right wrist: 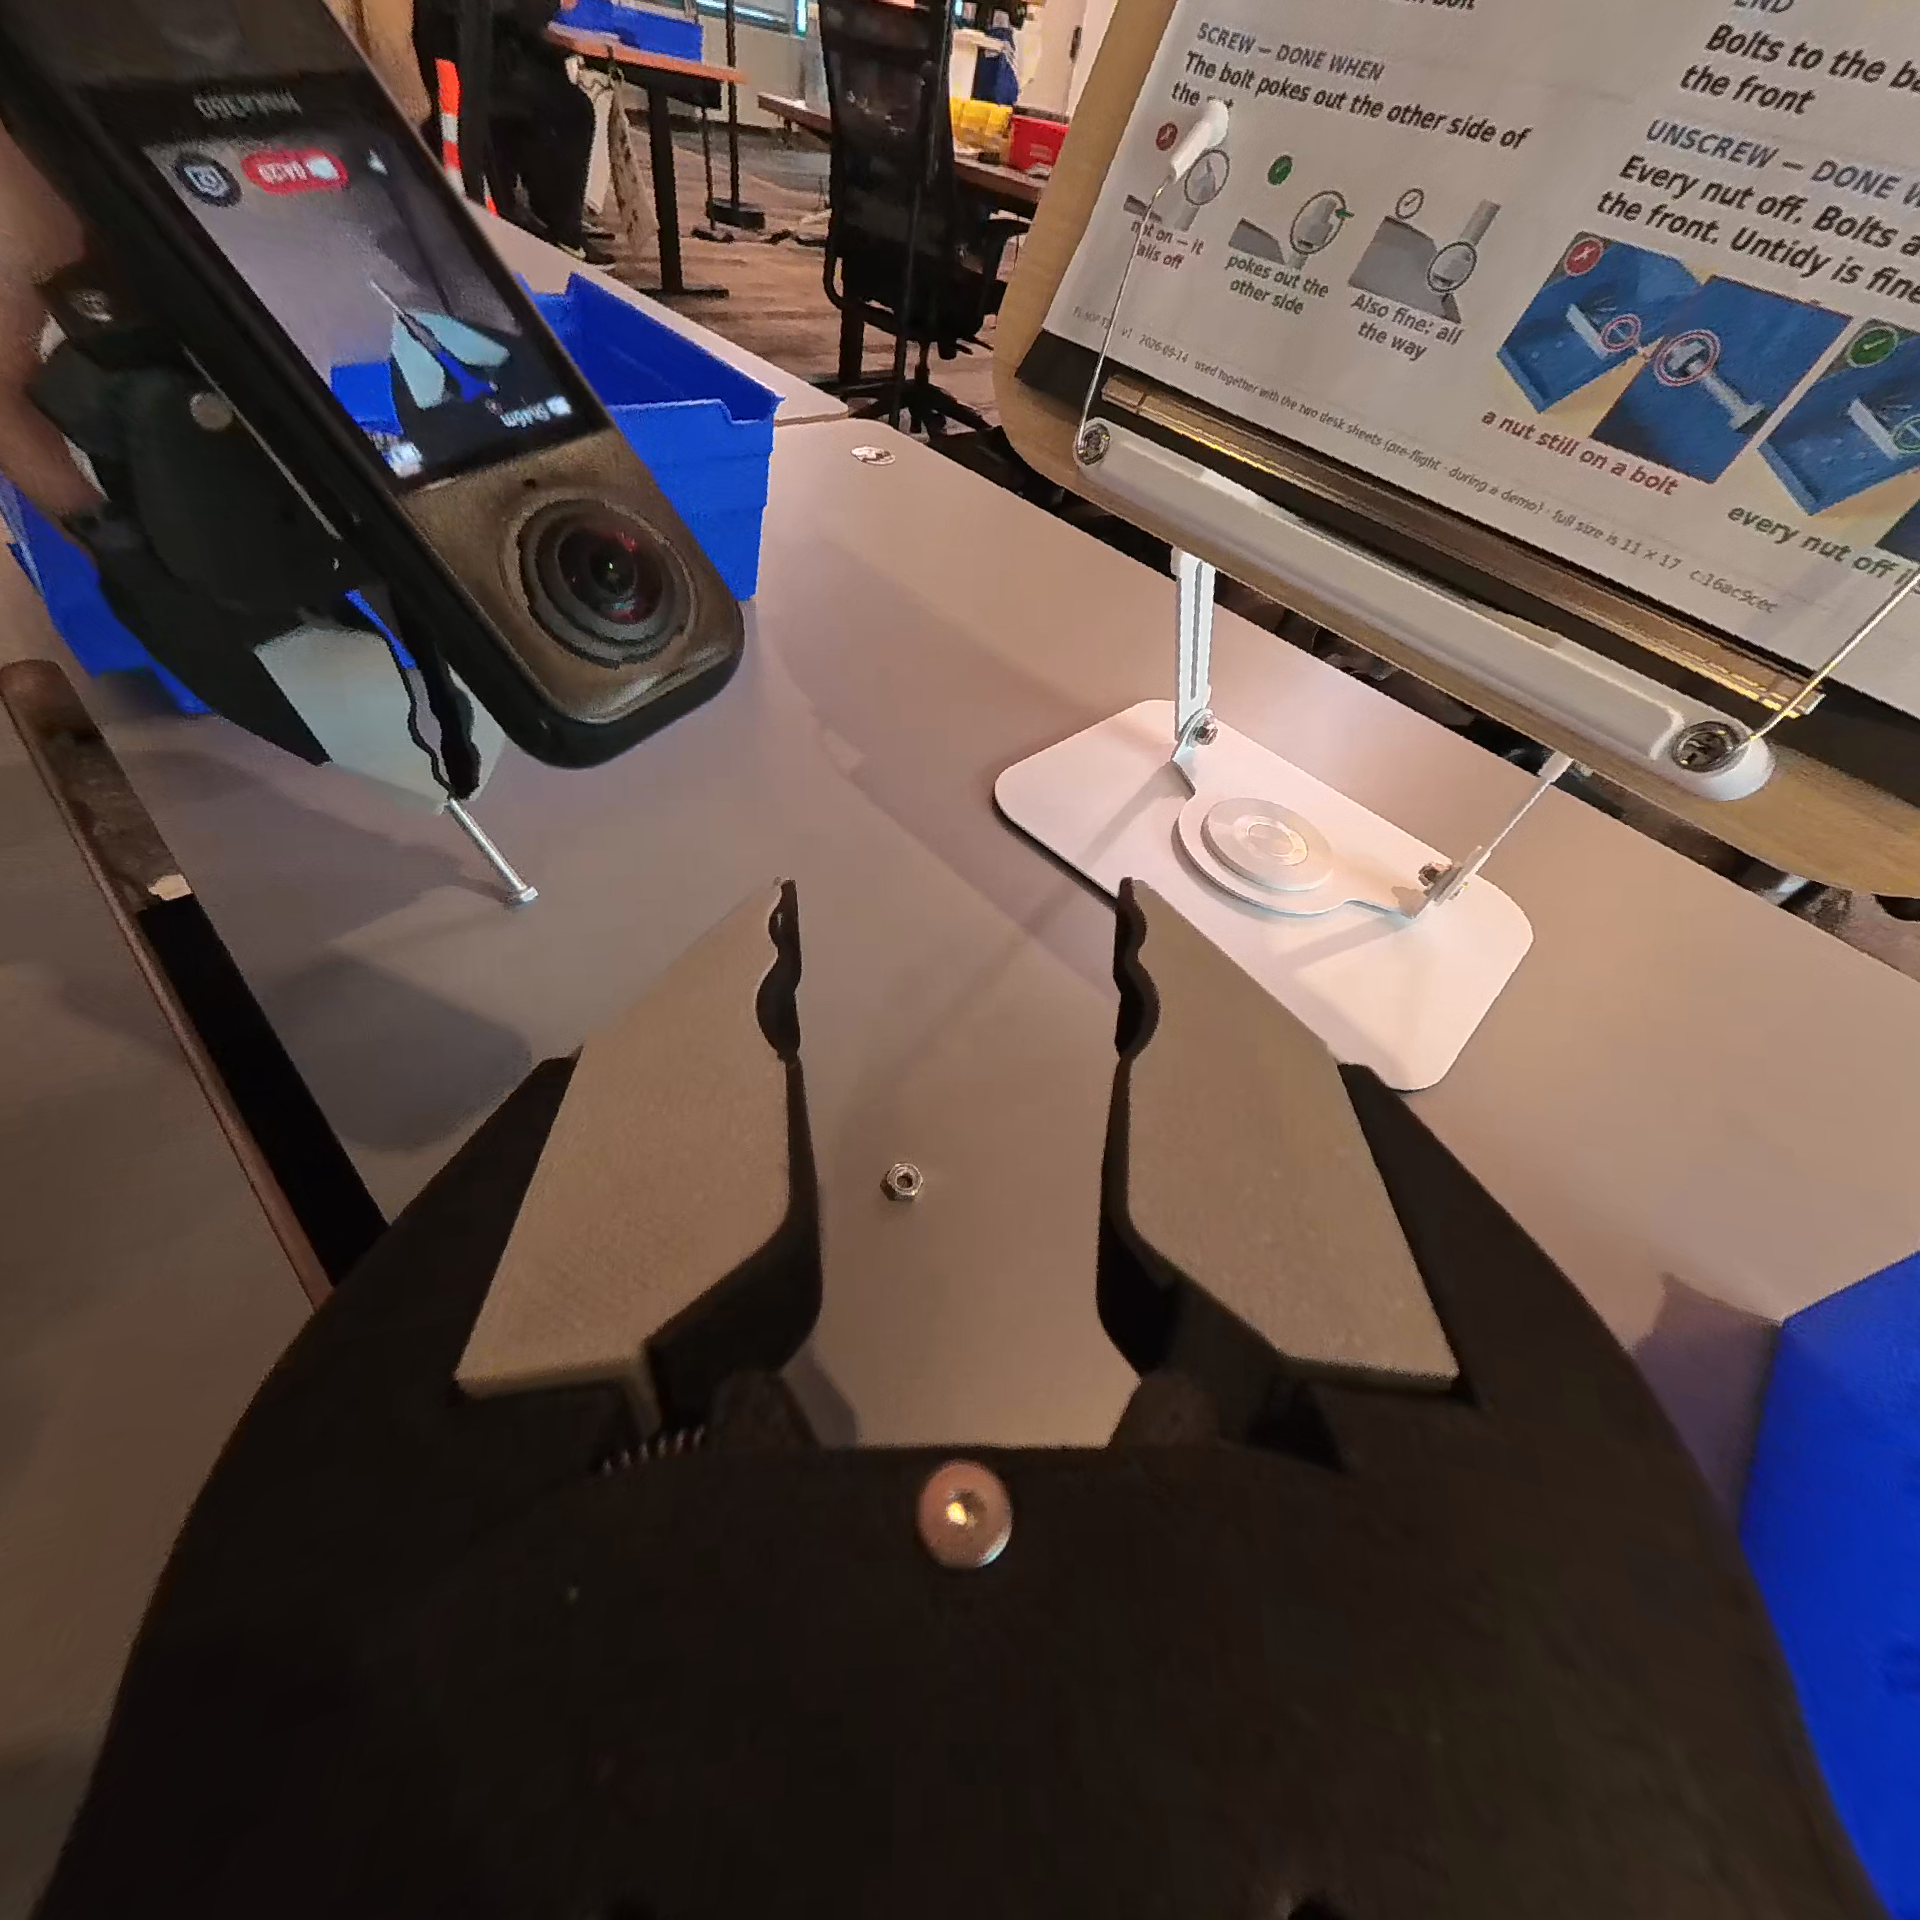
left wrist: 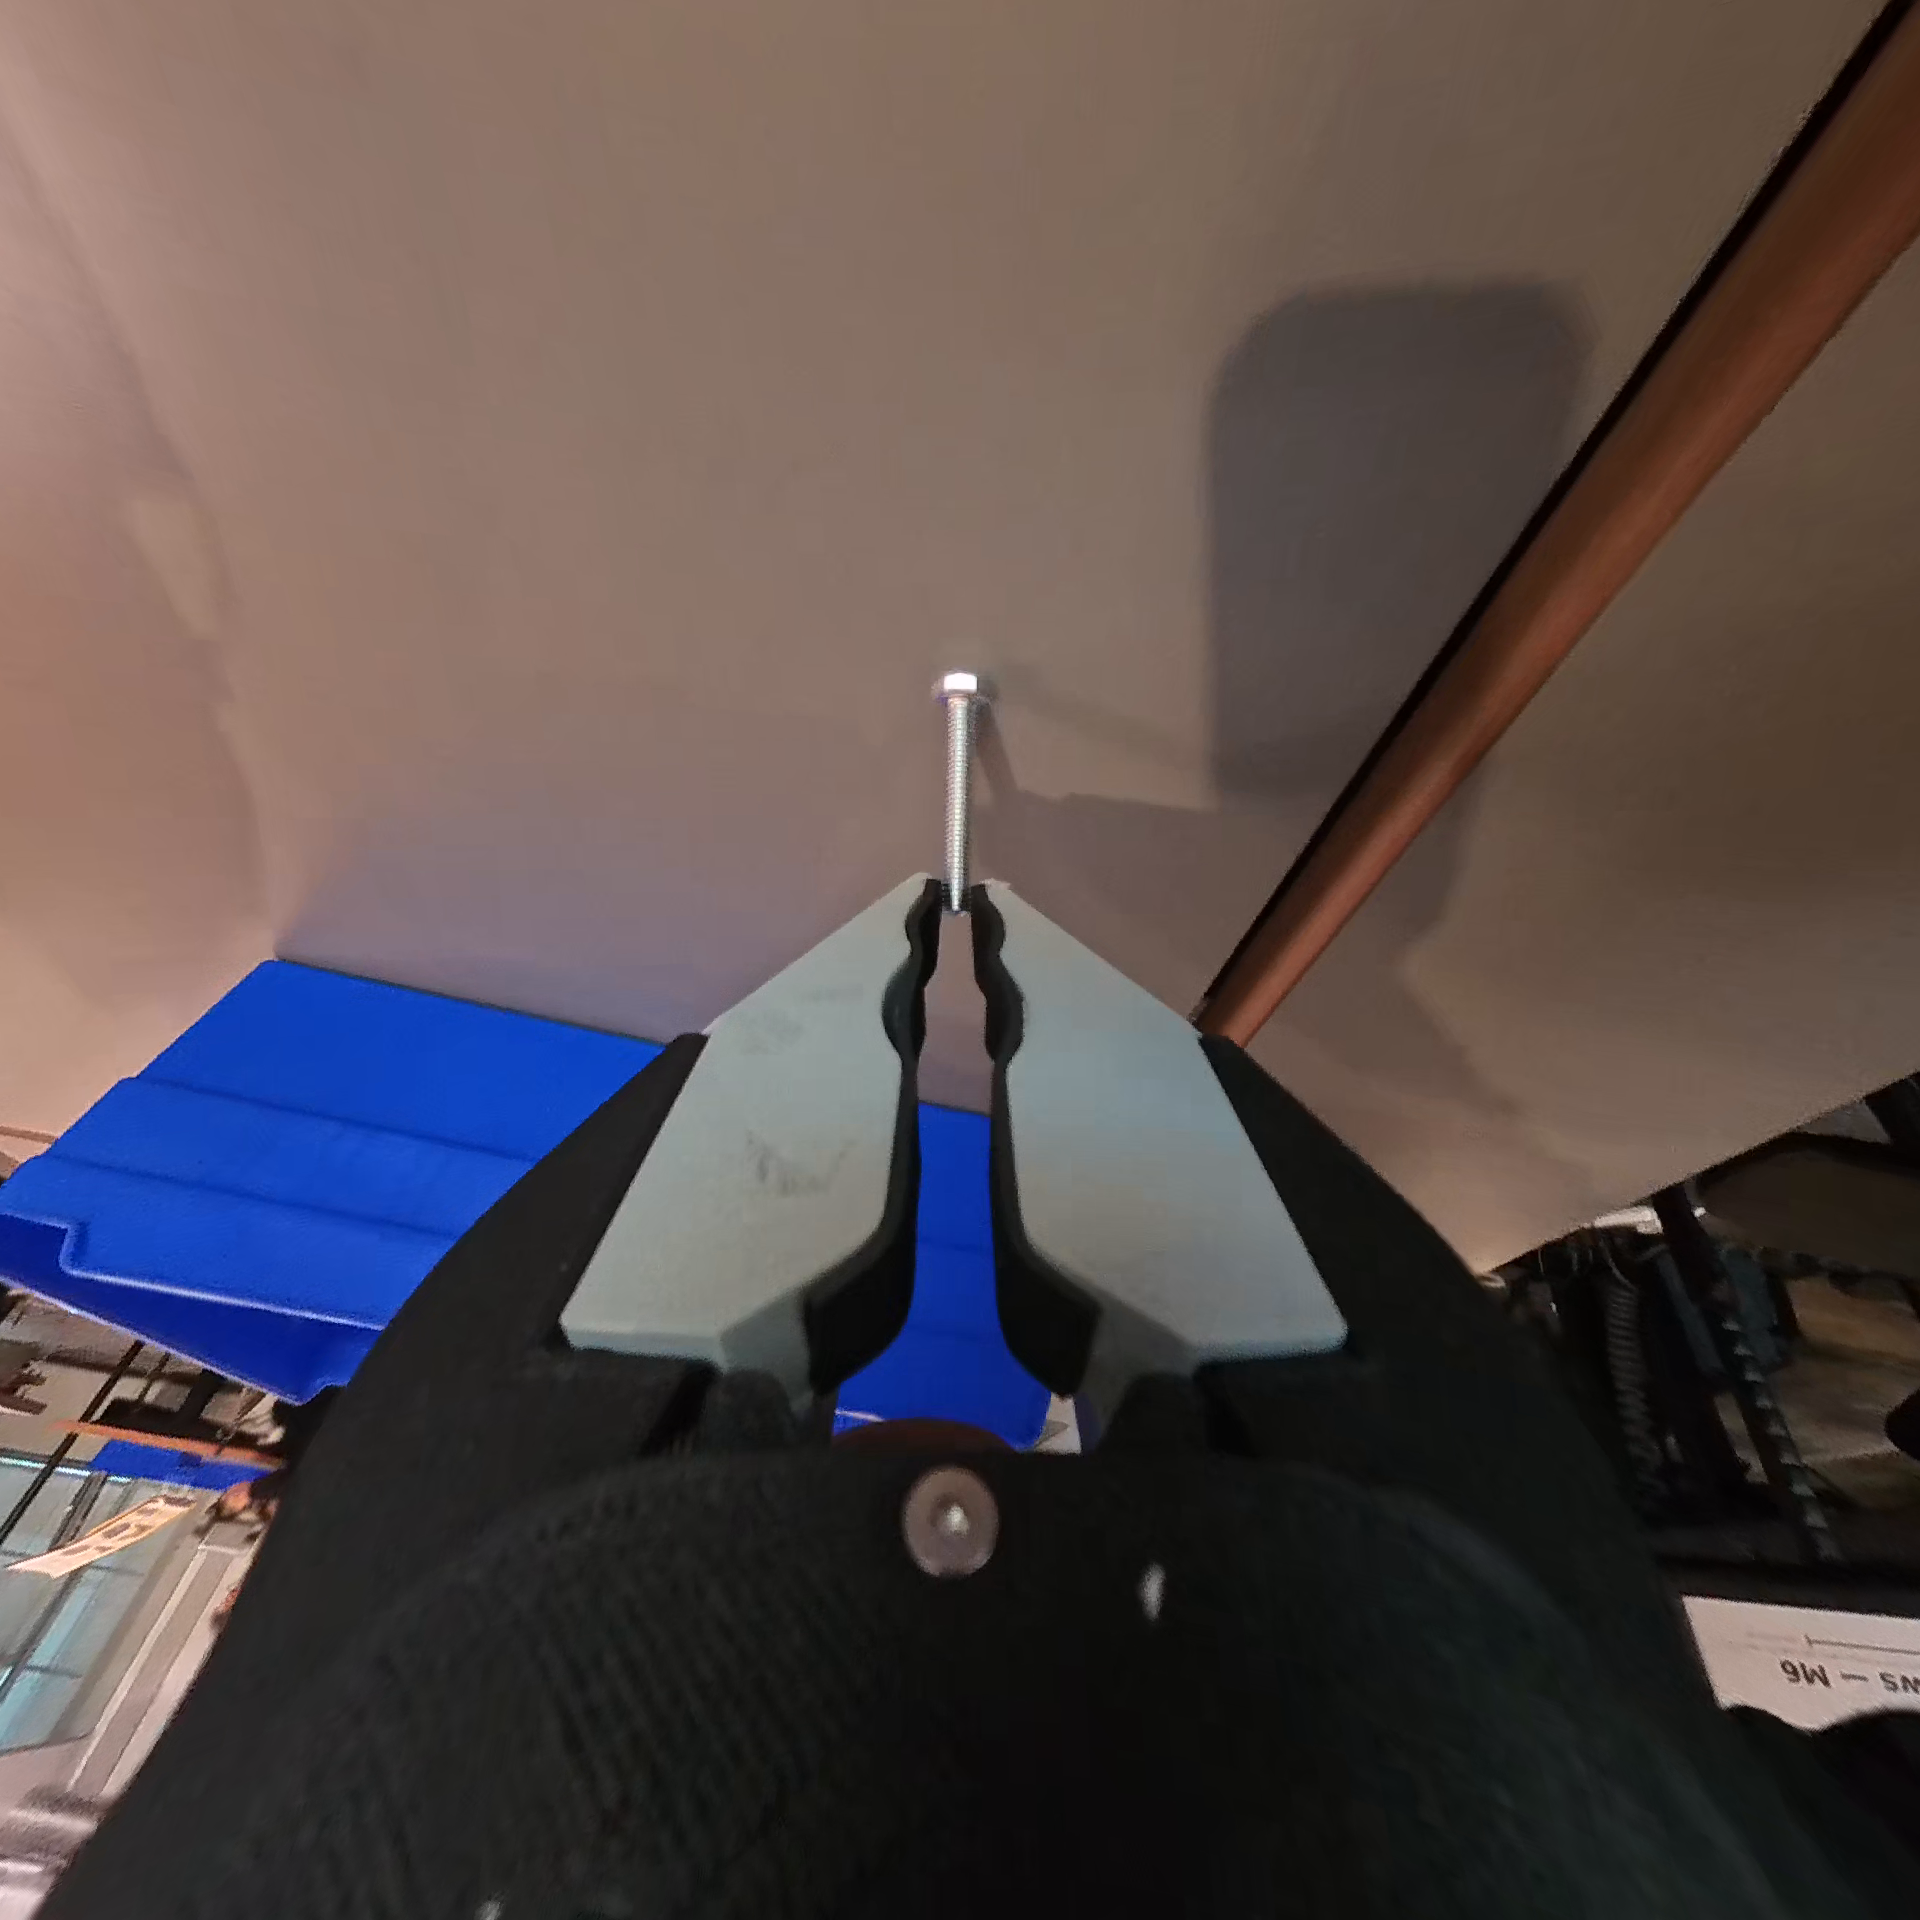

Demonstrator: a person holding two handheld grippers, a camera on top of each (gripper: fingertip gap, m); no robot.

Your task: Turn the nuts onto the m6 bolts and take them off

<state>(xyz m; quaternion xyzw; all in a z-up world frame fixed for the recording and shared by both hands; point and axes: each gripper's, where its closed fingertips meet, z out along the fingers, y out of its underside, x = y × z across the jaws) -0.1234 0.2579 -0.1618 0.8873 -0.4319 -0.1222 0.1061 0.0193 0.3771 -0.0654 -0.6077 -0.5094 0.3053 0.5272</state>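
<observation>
My left gripper [left wrist: 956,902] is shut on the threaded end of a long silver bolt [left wrist: 956,790]; the bolt's hex head touches the grey table. In the right wrist view the same left gripper [right wrist: 452,795] stands at the upper left, with its camera above it, holding the bolt [right wrist: 488,854] tilted head down on the table. My right gripper [right wrist: 956,935] is open and empty, low over the table. A small silver nut [right wrist: 902,1181] lies flat on the table between its fingers, touching neither.
A blue bin [right wrist: 686,436] stands behind the left gripper and also shows in the left wrist view [left wrist: 312,1164]. An instruction board on a white stand [right wrist: 1268,894] is at the right. Another blue bin [right wrist: 1849,1558] is at the near right. A brown table edge [left wrist: 1558,623] runs diagonally. Left tips to right tips: about 20 centimeters.
</observation>
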